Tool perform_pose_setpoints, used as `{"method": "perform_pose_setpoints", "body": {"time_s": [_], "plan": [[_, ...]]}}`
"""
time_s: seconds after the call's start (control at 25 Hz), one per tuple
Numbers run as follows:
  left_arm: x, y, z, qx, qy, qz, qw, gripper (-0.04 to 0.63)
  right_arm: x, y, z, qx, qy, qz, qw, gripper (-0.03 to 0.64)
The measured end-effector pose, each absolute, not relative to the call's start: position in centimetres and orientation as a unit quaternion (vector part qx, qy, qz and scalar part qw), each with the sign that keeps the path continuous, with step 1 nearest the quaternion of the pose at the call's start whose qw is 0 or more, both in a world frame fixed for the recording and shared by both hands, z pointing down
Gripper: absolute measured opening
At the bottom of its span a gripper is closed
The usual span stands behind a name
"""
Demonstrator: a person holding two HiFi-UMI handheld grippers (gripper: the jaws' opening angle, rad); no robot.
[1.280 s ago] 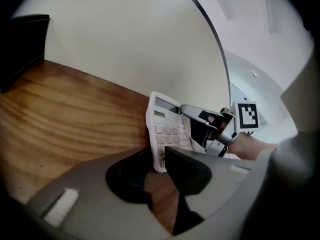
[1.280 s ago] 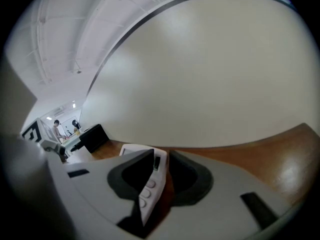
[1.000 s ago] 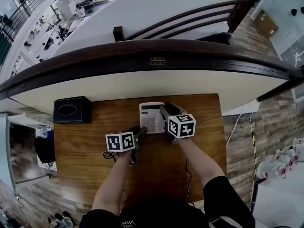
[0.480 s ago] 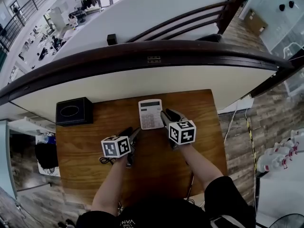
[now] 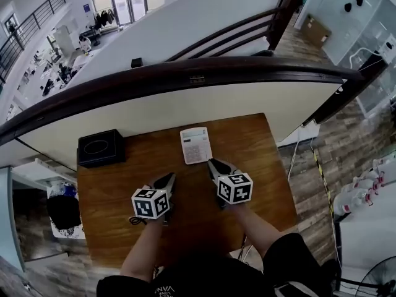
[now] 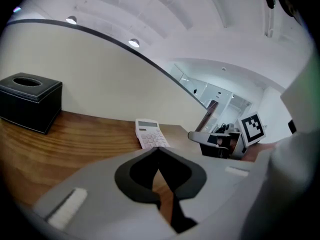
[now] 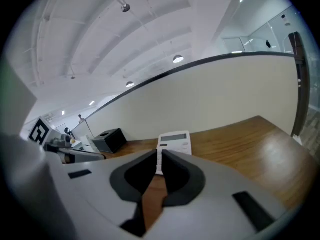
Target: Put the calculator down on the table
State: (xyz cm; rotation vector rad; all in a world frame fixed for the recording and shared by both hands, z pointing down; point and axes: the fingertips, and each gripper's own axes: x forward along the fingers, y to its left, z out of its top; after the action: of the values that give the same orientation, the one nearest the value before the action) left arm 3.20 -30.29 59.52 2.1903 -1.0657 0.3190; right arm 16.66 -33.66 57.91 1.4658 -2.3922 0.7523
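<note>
The white calculator (image 5: 195, 145) lies flat on the wooden table (image 5: 253, 142), near its far edge, and nothing touches it. It shows ahead of both grippers, in the left gripper view (image 6: 150, 133) and the right gripper view (image 7: 175, 142). My left gripper (image 5: 168, 179) hovers nearer me and to the left, its jaws (image 6: 158, 149) shut with nothing between them. My right gripper (image 5: 213, 164) hangs just short of the calculator's near edge, jaws (image 7: 160, 154) shut and empty.
A black tissue box (image 5: 99, 147) stands at the table's far left corner. A curved white wall with a dark rail (image 5: 198, 73) rises right behind the table. A cable (image 5: 137, 220) lies near the left forearm.
Both grippers have drawn back from the calculator toward me and risen a little. The calculator stays where it lay. The left gripper's jaws have come together.
</note>
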Motion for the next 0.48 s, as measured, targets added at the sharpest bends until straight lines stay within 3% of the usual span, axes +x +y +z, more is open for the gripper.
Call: {"method": "perform_pose_setpoints", "body": {"time_s": [0.48], "plan": [[0.5,-23.6,55.2,0.885,-0.362,0.096,0.277,0.011,14.1,-23.9,55.8,0.540,-0.793,0.270,0.083,0.032]]}}
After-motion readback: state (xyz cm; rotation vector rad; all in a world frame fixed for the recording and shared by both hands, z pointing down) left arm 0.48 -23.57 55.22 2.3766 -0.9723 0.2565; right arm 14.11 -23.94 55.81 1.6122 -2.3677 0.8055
